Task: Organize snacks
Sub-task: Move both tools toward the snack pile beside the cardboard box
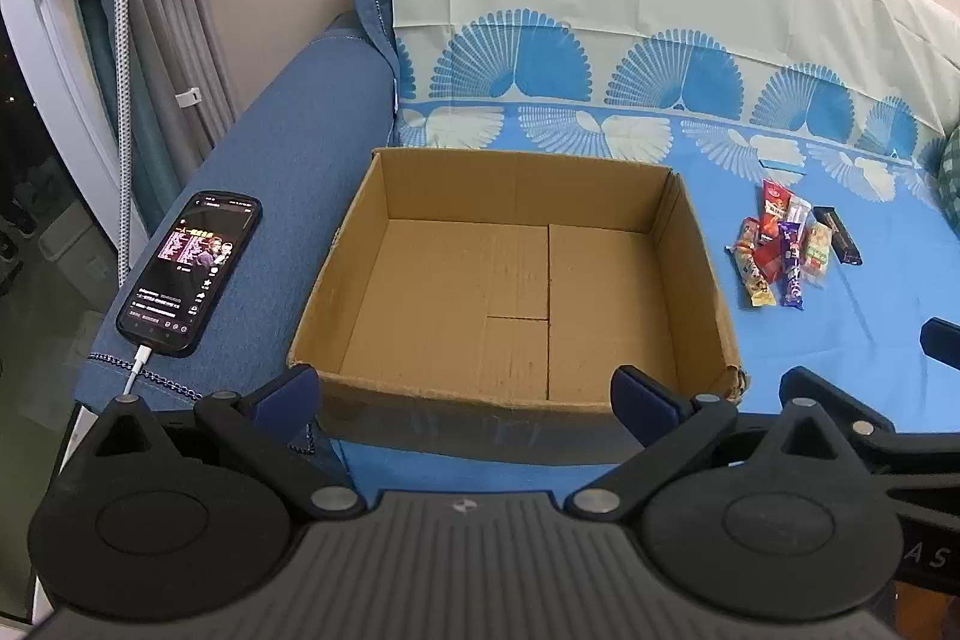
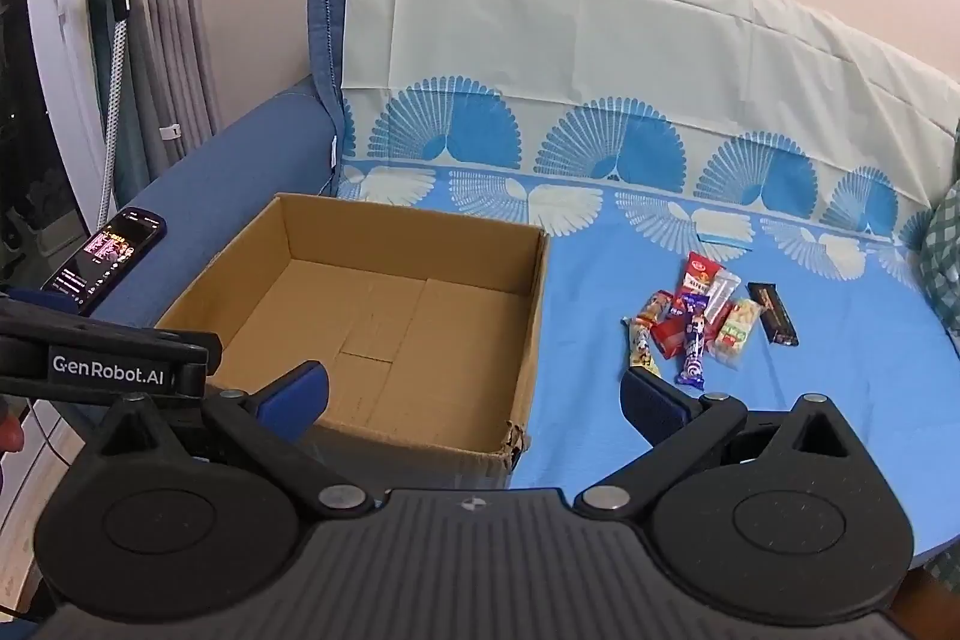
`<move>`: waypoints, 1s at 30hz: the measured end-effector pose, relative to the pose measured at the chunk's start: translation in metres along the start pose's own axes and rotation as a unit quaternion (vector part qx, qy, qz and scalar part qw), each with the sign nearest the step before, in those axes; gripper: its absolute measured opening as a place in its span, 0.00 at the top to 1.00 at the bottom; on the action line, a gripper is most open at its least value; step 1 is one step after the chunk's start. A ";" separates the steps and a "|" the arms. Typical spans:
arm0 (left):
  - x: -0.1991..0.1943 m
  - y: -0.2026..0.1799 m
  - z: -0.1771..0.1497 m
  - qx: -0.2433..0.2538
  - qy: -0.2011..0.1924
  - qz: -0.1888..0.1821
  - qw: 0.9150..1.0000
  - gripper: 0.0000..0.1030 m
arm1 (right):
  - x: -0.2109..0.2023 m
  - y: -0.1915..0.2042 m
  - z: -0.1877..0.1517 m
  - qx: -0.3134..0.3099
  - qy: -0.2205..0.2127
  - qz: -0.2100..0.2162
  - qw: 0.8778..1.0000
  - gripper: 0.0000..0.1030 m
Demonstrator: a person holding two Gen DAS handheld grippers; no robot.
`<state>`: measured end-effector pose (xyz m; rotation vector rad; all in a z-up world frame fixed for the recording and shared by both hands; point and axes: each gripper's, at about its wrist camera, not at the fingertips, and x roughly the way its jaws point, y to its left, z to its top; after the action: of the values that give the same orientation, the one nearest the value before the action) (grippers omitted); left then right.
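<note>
An open, empty cardboard box (image 1: 690, 244) (image 2: 534, 334) sits on the blue sofa seat. A small pile of wrapped snacks (image 1: 786, 250) (image 2: 702, 325) lies on the seat to the right of the box, with a black bar (image 1: 840, 235) (image 2: 774, 322) at its right edge. My left gripper (image 1: 465, 394) is open and empty, just in front of the box's near wall. My right gripper (image 2: 474, 394) is open and empty, in front of the box's near right corner, short of the snacks.
A lit phone (image 1: 189, 274) (image 2: 105, 259) on a charging cable lies on the blue armrest left of the box. The sofa back (image 1: 600, 10) is draped in a fan-patterned cloth. A pole and curtains (image 1: 120, 40) stand at the left. A green checked cushion (image 2: 945, 256) is at the far right.
</note>
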<state>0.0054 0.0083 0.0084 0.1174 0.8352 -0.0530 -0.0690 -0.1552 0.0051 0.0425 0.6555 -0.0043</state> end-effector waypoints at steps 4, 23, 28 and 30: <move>-0.001 -0.001 -0.002 0.003 0.000 0.002 1.000 0.00 | 0.000 -0.002 0.000 0.004 -0.003 -0.001 1.000 0.00; -0.011 0.001 -0.007 0.005 -0.004 0.009 1.000 0.00 | -0.009 -0.005 -0.006 0.009 -0.016 0.006 1.000 0.00; -0.011 0.000 -0.007 0.009 -0.003 0.011 1.000 0.00 | -0.009 -0.004 -0.006 0.010 -0.017 0.006 1.000 0.00; -0.011 0.000 -0.008 0.010 -0.004 0.013 1.000 0.00 | -0.009 -0.004 -0.005 0.012 -0.016 0.007 1.000 0.00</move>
<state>-0.0079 0.0092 0.0108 0.1457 0.8250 -0.0376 -0.0794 -0.1587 0.0064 0.0697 0.6228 0.0004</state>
